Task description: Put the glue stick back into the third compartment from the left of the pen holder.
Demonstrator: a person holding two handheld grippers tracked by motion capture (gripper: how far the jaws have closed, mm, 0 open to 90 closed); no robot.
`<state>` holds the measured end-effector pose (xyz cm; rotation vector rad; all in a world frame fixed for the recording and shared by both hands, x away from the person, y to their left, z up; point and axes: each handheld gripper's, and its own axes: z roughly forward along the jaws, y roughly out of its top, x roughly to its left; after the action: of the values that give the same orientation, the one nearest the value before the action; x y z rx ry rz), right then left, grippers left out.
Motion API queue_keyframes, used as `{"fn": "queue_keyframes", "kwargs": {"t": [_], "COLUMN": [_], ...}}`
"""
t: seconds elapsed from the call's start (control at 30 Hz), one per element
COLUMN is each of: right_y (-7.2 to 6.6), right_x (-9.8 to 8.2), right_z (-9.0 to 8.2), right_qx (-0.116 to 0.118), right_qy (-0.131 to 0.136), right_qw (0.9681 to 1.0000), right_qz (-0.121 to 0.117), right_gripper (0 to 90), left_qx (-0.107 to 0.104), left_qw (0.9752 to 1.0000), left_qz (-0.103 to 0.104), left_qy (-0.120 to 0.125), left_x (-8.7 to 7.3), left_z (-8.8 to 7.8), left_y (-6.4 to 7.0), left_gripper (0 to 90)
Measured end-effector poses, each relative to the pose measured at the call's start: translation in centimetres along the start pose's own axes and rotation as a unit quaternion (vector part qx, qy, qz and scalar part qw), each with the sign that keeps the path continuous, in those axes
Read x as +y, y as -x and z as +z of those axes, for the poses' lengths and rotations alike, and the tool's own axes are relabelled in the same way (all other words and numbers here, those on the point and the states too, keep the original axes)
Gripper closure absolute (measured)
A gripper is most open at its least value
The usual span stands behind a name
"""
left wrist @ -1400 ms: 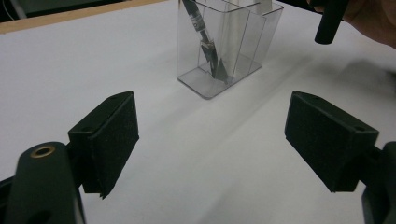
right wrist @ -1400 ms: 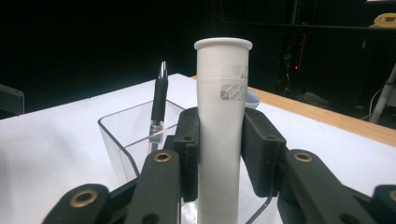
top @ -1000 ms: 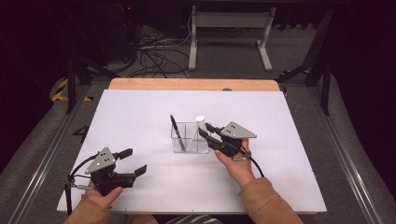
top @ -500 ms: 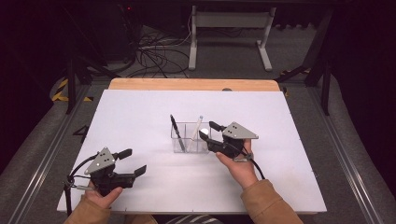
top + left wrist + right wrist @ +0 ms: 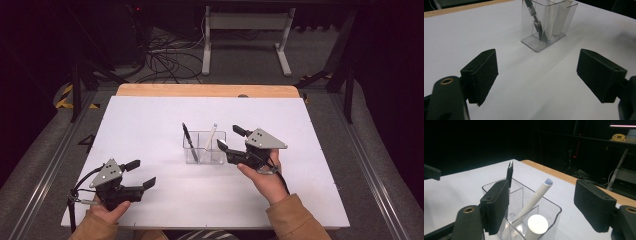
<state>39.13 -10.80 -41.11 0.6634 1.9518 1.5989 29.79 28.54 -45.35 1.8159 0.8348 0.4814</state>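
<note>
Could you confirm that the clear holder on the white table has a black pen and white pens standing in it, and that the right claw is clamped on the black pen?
Not quite. The right claw is open, its jaws just having widened, and grips nothing, as the right gripper view shows. The black pen stands free in the clear holder with the white pens, on the white table.

No lettering, label or number can be read anywhere; the black pen in the clear plastic holder may carry print, too blurred to tell.
</note>
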Motion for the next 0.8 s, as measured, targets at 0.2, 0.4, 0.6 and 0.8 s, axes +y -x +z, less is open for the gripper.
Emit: {"fn": "queue_keyframes", "kwargs": {"t": [0.2, 0.4, 0.6, 0.8], "right_y": [-0.1, 0.3, 0.9, 1.4], "right_x": [0.4, 0.5, 0.3, -0.4], "right_z": [-0.5, -1.7, -3.4, -4.8], "right_qx": [0.008, 0.009, 0.019, 0.027], "right_qy": [-0.001, -0.005, -0.002, -0.011], "right_qw": [1.0000, 0.9999, 0.9998, 0.9996], "right_qz": [-0.001, -0.001, 0.003, 0.007], "right_gripper": [28.5, 22.3, 15.2, 10.5], "left_qx": [0.001, 0.004, 0.006, 0.006], "left_qw": [1.0000, 0.9999, 0.9998, 0.9996], "left_qz": [0.003, 0.007, 0.012, 0.012], "left_qy": [0.001, 0.010, 0.017, 0.023], "left_x": [0.0, 0.0, 0.1, 0.2], "left_z": [-0.1, -0.4, -0.4, -0.5], "left_y": [0.0, 0.0, 0.1, 0.2], "left_gripper": [17.7, 17.2, 16.5, 16.2]}}
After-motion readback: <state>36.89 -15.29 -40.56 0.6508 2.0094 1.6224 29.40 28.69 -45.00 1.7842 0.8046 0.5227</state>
